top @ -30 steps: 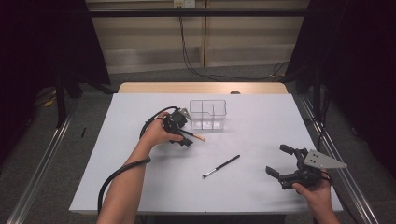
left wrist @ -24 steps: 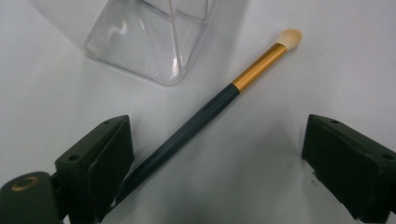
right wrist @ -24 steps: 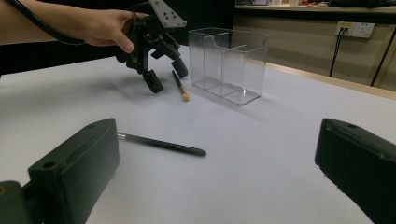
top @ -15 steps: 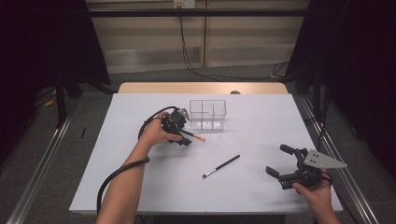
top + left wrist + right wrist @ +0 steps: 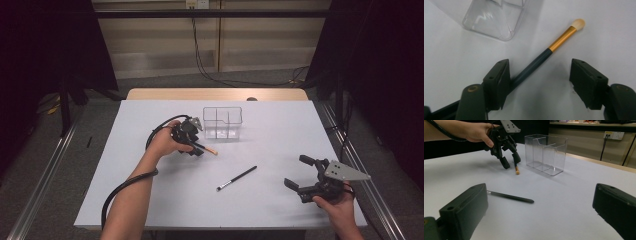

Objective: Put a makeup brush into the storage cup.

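While the left tool (image 5: 540, 82) stays spread over the gold-banded brush (image 5: 544, 56) lying on the bench (image 5: 150, 200) beside the clear organizer (image 5: 222, 122), nothing has shifted; the grab remains undone, and the right tool (image 5: 300, 172) waits released.

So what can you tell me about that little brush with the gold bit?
The brush is thin, with a dark blue-green handle, a shiny gold band and a small, pale, rounded tip. It lies flat on the white table, just in front of the clear plastic box. The left gripper is open around it, one jaw touching its handle.
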Demonstrator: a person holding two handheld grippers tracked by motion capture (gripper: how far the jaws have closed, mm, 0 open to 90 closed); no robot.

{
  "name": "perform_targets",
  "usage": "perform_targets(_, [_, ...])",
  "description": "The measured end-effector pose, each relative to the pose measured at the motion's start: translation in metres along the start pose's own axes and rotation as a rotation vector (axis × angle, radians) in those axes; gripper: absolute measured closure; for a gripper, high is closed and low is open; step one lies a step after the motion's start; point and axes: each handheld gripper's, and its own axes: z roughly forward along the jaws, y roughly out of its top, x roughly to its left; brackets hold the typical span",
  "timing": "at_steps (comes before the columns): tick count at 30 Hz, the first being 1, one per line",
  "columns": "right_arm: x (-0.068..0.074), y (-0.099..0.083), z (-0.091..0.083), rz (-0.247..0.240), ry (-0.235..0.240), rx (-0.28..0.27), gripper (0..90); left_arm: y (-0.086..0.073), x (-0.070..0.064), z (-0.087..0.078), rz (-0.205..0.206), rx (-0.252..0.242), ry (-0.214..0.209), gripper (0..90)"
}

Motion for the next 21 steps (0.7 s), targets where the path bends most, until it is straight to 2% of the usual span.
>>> perform_targets(4, [0.001, 0.000, 0.000, -0.002, 0.000, 0.002, 0.0, 0.001, -0.003, -0.003, 0.018, 0.017, -0.012, 46.7])
perform_targets(5, [0.001, 0.000, 0.000, -0.003, 0.001, 0.002, 0.0, 0.002, -0.005, -0.004, 0.031, 0.038, -0.016, 49.7])
perform_targets(8, [0.001, 0.000, 0.000, -0.003, -0.001, 0.003, 0.0, 0.005, -0.008, -0.005, 0.037, 0.058, -0.019, 56.7])
perform_targets(17, [0.001, 0.001, 0.000, -0.006, -0.001, 0.003, 0.0, 0.006, -0.012, -0.005, 0.046, 0.068, -0.024, 64.9])
perform_targets(21, [0.000, 0.000, 0.000, -0.007, -0.002, 0.003, 0.0, 0.008, -0.015, -0.005, 0.045, 0.087, -0.029, 71.8])
